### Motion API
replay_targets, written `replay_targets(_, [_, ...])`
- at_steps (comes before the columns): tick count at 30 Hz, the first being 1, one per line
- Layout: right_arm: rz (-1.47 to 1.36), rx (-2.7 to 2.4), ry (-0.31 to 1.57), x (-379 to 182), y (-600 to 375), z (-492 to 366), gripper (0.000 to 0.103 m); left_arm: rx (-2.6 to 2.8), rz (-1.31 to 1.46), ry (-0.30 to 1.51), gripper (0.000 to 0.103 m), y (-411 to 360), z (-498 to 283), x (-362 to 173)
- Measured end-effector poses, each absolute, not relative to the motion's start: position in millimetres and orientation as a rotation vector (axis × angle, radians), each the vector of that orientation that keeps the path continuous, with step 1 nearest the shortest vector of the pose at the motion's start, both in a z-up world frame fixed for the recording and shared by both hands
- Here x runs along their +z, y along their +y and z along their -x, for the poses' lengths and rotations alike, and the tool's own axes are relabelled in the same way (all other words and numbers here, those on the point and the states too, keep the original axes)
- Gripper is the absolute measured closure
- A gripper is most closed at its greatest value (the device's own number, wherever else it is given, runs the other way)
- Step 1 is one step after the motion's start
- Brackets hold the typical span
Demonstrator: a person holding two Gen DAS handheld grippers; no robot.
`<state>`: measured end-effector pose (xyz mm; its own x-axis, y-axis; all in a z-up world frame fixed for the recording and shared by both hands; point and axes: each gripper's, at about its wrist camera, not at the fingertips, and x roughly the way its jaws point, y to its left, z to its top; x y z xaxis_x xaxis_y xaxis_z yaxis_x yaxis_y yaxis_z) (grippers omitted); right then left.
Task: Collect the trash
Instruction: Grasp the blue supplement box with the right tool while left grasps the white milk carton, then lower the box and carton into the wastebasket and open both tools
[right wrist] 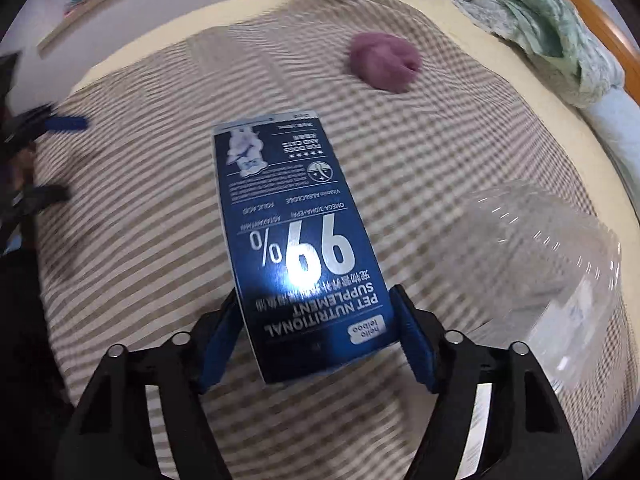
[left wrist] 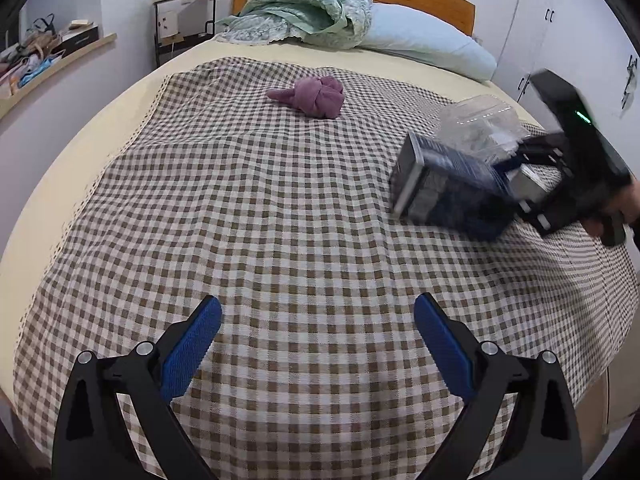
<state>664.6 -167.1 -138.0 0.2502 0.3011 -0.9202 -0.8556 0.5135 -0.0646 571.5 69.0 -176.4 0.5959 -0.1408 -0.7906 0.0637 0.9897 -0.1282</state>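
1. Trash here means the blue pet-supplement box (left wrist: pixel 444 188), seen from the left wrist view lifted clear of the checked bedspread (left wrist: pixel 240 220) in the right gripper (left wrist: pixel 532 184). The left gripper (left wrist: pixel 318 344) hangs wide apart, holding nothing. A clear plastic container (left wrist: pixel 480 124) sits just behind the box; the purple knotted cloth (left wrist: pixel 310 96) lies well apart.

2. Right wrist view: the blue pads (right wrist: pixel 412 340) pinch only the box's near end (glossy card, likely slippery), so it could pivot or slip out. The clear container (right wrist: pixel 560 280) crowds the right side; a swing might knock it.
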Motion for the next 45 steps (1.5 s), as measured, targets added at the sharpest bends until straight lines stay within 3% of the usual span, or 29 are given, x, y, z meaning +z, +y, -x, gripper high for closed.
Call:
replay_targets(9, [0.388, 0.464, 0.866, -87.9, -291.0, -520.1, 0.039, -0.282, 0.09, 0.896, 0.01, -2.9, -571.5, -171.2])
replay_targets(17, [0.048, 0.002, 0.864, -85.1, -424.0, -412.8, 0.039, -0.449, -0.005, 0.735, 0.01, -158.6, -627.1, -176.1])
replay_targets(26, [-0.171, -0.09, 0.852, -107.9, -488.9, -380.5, 0.039, -0.3, -0.017, 0.925, 0.01, -236.9, -728.0, -211.6])
replay_targets(27, [-0.19, -0.093, 0.854, -112.3, -494.4, -379.2, 0.039, -0.305, -0.005, 0.937, 0.019, -237.4, -731.0, -212.0])
replay_targets(28, [-0.203, -0.091, 0.853, -115.0, -498.1, -375.3, 0.039, -0.305, -0.013, 0.935, 0.027, -238.4, -730.4, -210.6])
replay_targets(45, [-0.258, -0.179, 0.756, -93.1, -524.2, -301.5, 0.04, -0.527, -0.112, 0.777, 0.033, -218.4, -550.6, -56.6])
